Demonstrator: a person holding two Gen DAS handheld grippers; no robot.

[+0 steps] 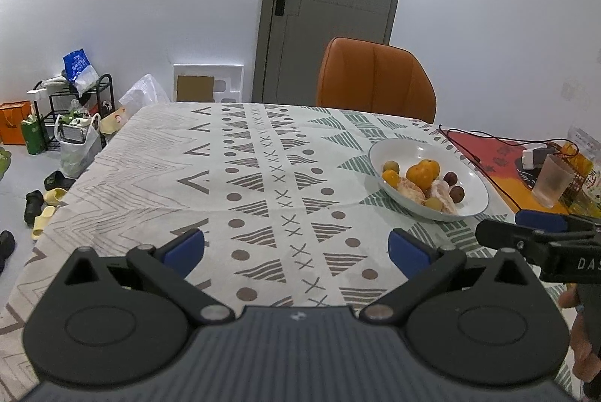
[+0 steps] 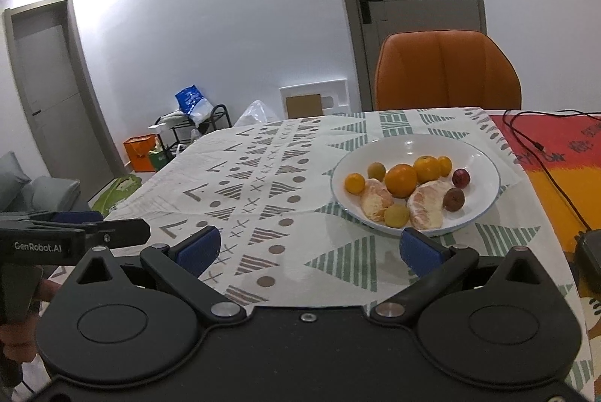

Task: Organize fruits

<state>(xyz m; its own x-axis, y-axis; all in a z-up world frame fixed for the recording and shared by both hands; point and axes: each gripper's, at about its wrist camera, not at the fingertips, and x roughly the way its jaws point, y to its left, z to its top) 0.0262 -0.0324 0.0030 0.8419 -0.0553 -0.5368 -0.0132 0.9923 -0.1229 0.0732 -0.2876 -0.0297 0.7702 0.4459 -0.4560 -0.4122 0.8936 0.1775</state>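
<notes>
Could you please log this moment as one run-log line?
left tongs: open, empty | right tongs: open, empty | fruits: all in white bowl | bowl: on patterned tablecloth

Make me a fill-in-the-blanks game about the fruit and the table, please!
1. All the fruit sits in a white ____ on the patterned tablecloth.
2. The chair behind the table is ____ in colour.
3. The two peeled fruit pieces lie near the front, and there are ____ small dark red fruits beside them.
4. Both the left gripper and the right gripper have their jaws ____, holding nothing.

Missing words: bowl; orange; two; open
</notes>
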